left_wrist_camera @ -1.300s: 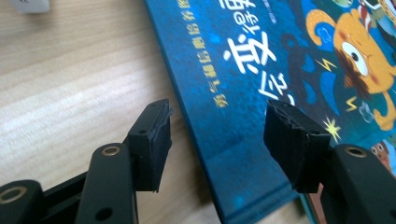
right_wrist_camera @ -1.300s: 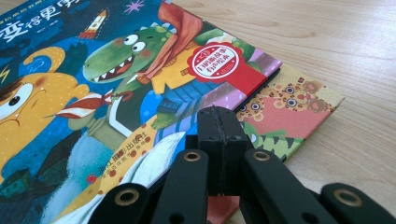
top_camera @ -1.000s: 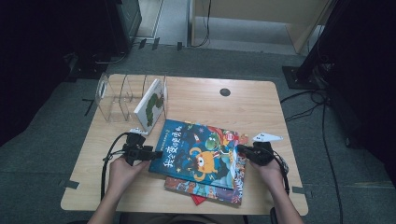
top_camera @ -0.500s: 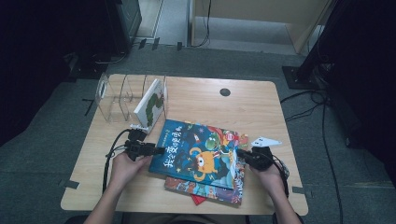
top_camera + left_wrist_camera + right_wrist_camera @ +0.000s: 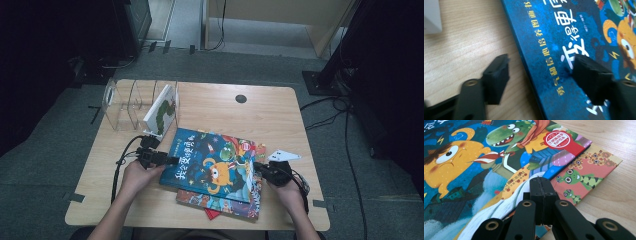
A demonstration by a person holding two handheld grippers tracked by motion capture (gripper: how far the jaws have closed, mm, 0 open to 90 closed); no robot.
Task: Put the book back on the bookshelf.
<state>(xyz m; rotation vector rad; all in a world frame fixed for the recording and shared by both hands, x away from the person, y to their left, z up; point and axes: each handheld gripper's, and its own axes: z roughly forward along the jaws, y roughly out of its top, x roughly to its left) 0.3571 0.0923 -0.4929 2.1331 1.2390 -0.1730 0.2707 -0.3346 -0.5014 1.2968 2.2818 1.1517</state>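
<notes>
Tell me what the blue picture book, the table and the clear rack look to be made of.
Blue picture book: likely a glossy hard board cover; light sheens on the printed art. Table: pale wood or wood-look laminate, matt, with visible grain. Clear rack: probably acrylic; see-through panels with bright edges.

1. We look from high above the near side of the bench (image 5: 210,105), facing forward and down; the whole benchtop and the floor beyond it fit in.
2. We ride the left gripper (image 5: 540,75), very near the wood, looking along its jaws onto the left edge of the blue picture book (image 5: 564,37).
3. We ride the right gripper (image 5: 541,187), low and close, facing the same book's (image 5: 486,157) right side.
4. All three views share this top book (image 5: 212,162); the high view also takes in both grippers.
</notes>
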